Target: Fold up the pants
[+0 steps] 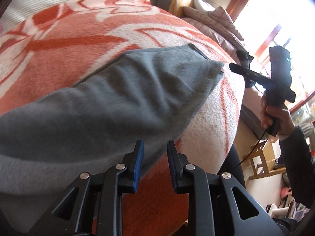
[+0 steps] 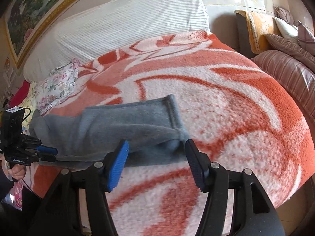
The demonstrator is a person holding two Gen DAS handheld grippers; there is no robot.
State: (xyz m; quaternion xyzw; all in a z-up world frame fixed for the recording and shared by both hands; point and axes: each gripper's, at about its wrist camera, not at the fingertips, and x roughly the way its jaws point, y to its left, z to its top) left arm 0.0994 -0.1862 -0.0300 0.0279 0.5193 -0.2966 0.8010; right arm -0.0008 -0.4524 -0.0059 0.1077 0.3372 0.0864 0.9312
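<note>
Grey fleece pants [image 1: 118,98] lie doubled over on an orange and white blanket [image 1: 69,39]. My left gripper [image 1: 155,147] hovers open at their near edge, and the pads press on nothing. In the right wrist view the hemmed leg ends [image 2: 169,110] lie just beyond my right gripper [image 2: 157,145], whose jaws stand wide apart with the cloth's corner showing between them, not pinched. The right gripper [image 1: 237,60] also shows at the pants' far corner in the left wrist view, held by a hand [image 1: 275,118]. The left gripper [image 2: 54,154] shows by the pants' left end [image 2: 59,129].
A white striped bolster [image 2: 118,23] lies along the bed's head, with a floral cloth [image 2: 57,82] at the left. A sofa with striped cushions [image 2: 291,72] stands to the right. The blanket's edge [image 1: 232,133] drops off near a wooden stool [image 1: 259,157] and a bright window [image 1: 275,9].
</note>
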